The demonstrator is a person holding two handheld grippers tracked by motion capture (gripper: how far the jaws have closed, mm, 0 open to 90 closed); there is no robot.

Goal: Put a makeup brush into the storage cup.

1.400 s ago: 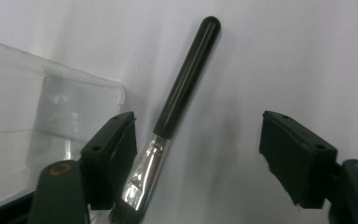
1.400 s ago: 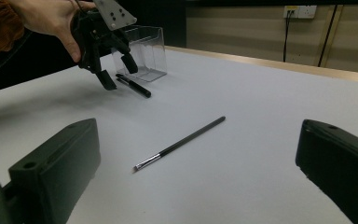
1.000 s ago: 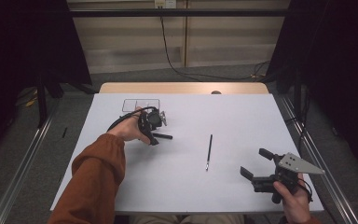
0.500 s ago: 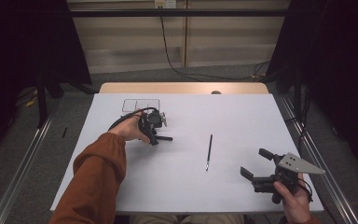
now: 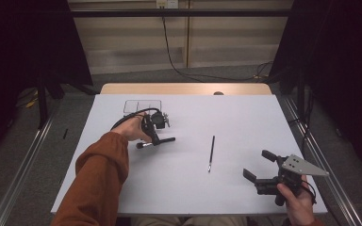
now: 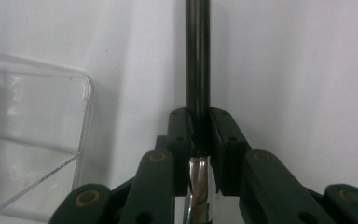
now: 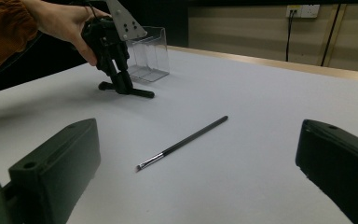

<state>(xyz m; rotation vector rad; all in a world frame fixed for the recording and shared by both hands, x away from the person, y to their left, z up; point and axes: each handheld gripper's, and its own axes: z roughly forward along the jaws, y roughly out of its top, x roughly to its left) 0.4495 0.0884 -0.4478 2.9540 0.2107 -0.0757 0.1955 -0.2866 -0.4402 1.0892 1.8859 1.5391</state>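
With the left tool (image 5: pixel 156 138) pinching the short brush (image 6: pixel 198 60) on the counter (image 5: pixel 188 188), lift it level toward the clear organizer (image 5: pixel 143 105) while the right tool (image 5: pixel 257 165) rests spread.

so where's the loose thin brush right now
In the high view the thin brush lies flat on the white table, right of centre, between the left claw and the open right claw, touching neither.

Own jaws wide apart, nothing between. Thin black brush (image 7: pixel 182 142) lies on white table (image 7: pixel 270 107); left gripper (image 7: pixel 121 86) clamps a dark brush (image 7: pixel 137 92) beside clear box (image 7: pixel 148 58).
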